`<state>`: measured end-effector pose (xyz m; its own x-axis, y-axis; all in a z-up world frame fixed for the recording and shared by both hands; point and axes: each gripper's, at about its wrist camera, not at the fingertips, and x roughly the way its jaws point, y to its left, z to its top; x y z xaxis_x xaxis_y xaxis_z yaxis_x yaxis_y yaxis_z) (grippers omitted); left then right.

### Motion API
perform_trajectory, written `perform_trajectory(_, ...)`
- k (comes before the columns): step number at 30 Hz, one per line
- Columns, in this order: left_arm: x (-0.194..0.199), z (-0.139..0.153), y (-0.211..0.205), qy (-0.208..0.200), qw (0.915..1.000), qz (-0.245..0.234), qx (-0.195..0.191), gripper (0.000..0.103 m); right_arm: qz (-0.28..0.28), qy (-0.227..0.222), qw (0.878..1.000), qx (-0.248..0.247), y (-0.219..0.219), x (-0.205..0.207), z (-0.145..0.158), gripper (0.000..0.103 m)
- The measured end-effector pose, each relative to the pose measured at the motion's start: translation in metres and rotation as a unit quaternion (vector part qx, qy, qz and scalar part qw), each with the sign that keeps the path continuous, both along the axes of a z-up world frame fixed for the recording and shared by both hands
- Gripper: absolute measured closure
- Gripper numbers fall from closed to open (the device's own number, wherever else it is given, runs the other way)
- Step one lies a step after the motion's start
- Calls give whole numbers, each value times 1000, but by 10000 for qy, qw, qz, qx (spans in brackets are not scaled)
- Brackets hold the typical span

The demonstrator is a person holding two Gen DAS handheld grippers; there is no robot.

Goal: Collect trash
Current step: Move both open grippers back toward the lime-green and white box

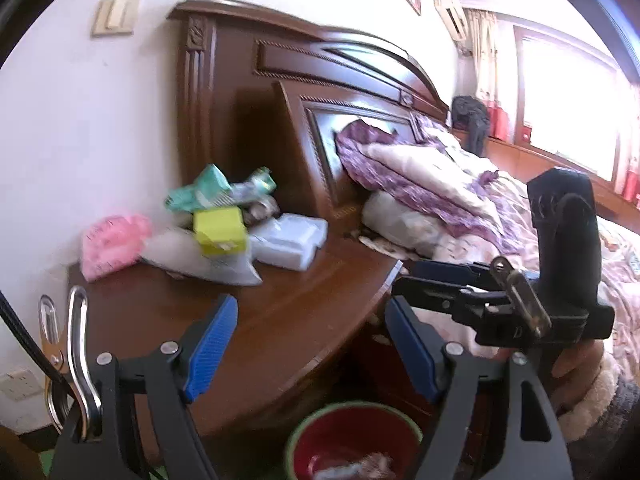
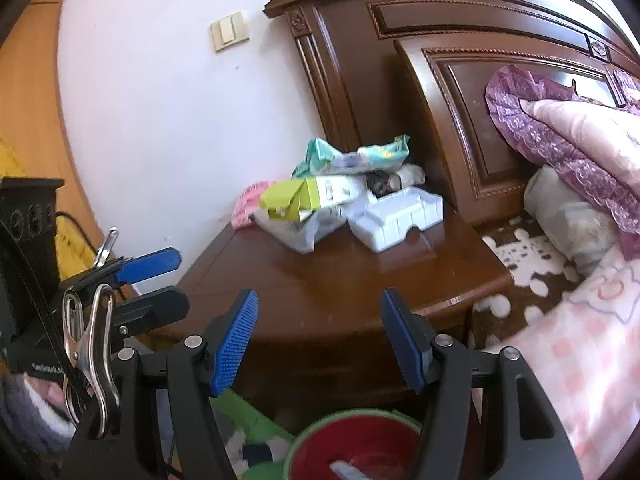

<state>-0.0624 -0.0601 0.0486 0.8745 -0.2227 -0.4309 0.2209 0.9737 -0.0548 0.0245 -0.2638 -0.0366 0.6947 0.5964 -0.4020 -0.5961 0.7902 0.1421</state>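
Trash [image 2: 348,468] lies in red bin [image 2: 320,440] below nightstand [image 2: 340,280].

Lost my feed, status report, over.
Left gripper and right gripper open, empty. Trash pile with yellow-green carton on brown wooden nightstand. Red bin below. Path clear.

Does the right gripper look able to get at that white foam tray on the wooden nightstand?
Probably yes. The right gripper is open and empty, and bare wooden nightstand top lies between it and the white foam tray, whose near side is exposed.
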Motion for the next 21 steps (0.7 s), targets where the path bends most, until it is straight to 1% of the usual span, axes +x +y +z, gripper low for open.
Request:
perform_trajectory(6,11,8,17,-68,9995,318,13,23,-73,-53,9998,178,14,16,14,38)
perform_trajectory(11,24,10,32,43,9988,473,-99,23,-180,58,9993,333,23,33,15,38)
perform_trajectory(17,39,16,46,-49,9974,712,-118,23,-237,93,9986,464,29,46,19,38)
perform_trajectory(21,50,18,54,-17,9970,753,-180,23,-312,119,9976,600,30,55,20,37)
